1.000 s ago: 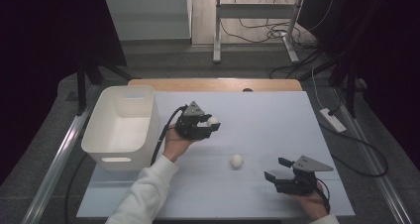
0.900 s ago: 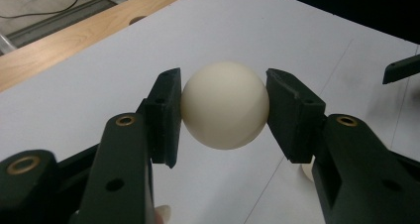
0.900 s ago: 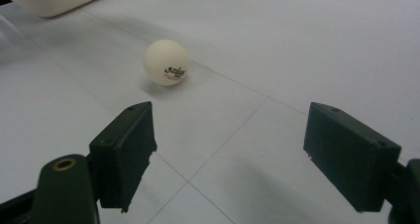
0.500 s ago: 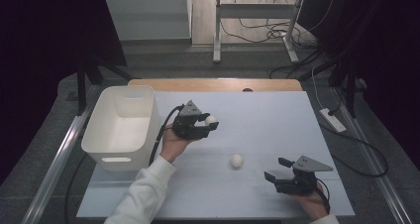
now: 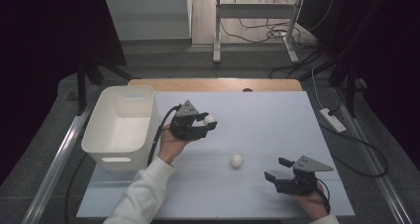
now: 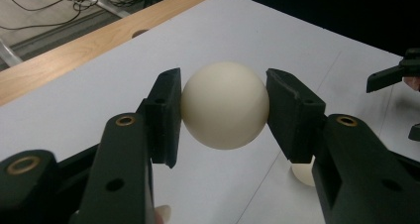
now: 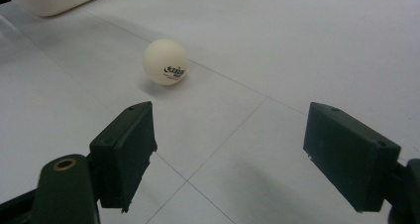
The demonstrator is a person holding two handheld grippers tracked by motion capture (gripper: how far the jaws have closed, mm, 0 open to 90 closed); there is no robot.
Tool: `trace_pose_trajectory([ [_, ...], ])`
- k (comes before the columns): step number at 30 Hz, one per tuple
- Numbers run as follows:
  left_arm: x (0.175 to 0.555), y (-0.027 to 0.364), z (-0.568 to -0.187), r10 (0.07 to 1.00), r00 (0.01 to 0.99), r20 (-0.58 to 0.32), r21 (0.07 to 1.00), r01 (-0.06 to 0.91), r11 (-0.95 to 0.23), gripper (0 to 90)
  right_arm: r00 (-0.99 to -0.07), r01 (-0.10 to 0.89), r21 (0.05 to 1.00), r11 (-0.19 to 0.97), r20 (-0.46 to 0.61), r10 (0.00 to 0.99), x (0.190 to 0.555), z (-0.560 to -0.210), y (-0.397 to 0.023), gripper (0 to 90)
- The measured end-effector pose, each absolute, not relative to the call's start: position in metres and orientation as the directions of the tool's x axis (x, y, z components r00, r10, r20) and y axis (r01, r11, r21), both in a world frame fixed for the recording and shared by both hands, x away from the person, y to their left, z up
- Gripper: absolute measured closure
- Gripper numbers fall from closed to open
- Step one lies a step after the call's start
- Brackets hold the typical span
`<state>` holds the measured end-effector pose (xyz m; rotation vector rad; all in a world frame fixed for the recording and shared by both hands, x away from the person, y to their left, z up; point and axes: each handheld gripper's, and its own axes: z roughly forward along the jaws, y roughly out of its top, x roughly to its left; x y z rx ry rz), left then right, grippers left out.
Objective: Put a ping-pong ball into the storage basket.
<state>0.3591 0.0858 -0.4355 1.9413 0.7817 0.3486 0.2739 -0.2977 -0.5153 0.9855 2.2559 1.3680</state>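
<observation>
My left gripper's (image 5: 207,124) fingers (image 6: 163,116) pinch a cream ball (image 6: 225,105) from both sides, pads pressed on it, lifted clear of the desk (image 5: 257,110) just beside the white bin (image 5: 121,126). My right gripper (image 5: 278,169) rests low near the desk's front edge, its fingers (image 7: 126,152) spread wide with nothing between them. A second ball (image 7: 166,62) with printed lettering lies on the desk ahead of those fingers, apart from them, between my two grippers.

Grey floor (image 5: 247,60) (cables (image 5: 257,33) strewn), dark surroundings.
</observation>
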Motion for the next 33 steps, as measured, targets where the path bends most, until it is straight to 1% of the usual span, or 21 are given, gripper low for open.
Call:
trace_pose_trajectory([
  [16, 0.352, 0.097, -0.430, 0.666, 0.742, -0.077, 0.884, 0.360, -0.299, 50.7, -0.707, 0.391, 0.868, 0.308, 0.069, 0.703, 0.274, -0.515, -0.297, 20.2],
  [33, 0.348, 0.111, -0.426, 0.683, 0.725, -0.088, 0.895, 0.359, -0.266, 50.7, -0.707, 0.393, 0.866, 0.309, 0.069, 0.704, 0.274, -0.516, -0.297, 20.2],
])
